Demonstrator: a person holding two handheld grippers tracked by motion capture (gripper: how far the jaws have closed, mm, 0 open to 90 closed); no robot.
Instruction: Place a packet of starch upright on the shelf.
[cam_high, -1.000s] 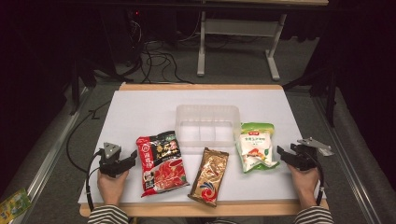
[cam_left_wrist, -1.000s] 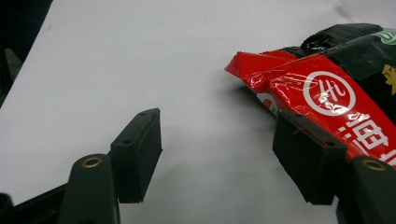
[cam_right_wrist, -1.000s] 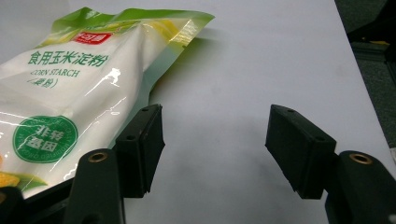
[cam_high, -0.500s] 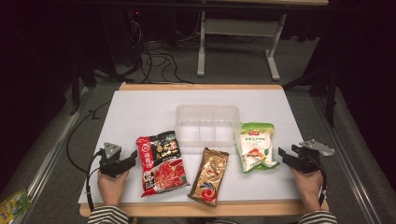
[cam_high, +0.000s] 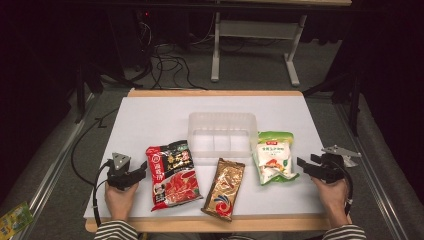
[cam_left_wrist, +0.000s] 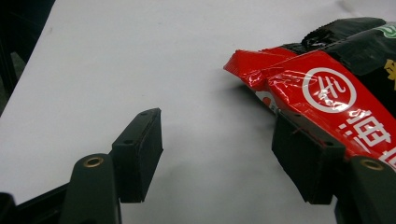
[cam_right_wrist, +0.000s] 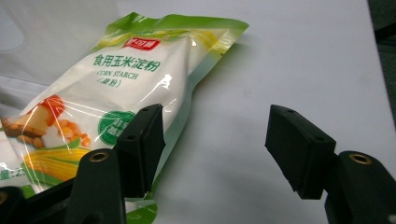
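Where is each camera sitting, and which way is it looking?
High view: sits above the person's side, looks forward and down at the table; both hands, striped sleeves, left gripper and right gripper show.
Left gripper view: rides the left gripper, looks along its open jaws at the red packet.
Right gripper view: rides the right gripper, looks along its open jaws at the corn starch bag.
Shared: the high view also shows the red packet and corn starch bag.

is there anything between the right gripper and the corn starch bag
Nothing visible. The right gripper sits open just right of the corn starch bag, with bare white table between its fingers. In the right gripper view one finger already overlaps the bag's edge.
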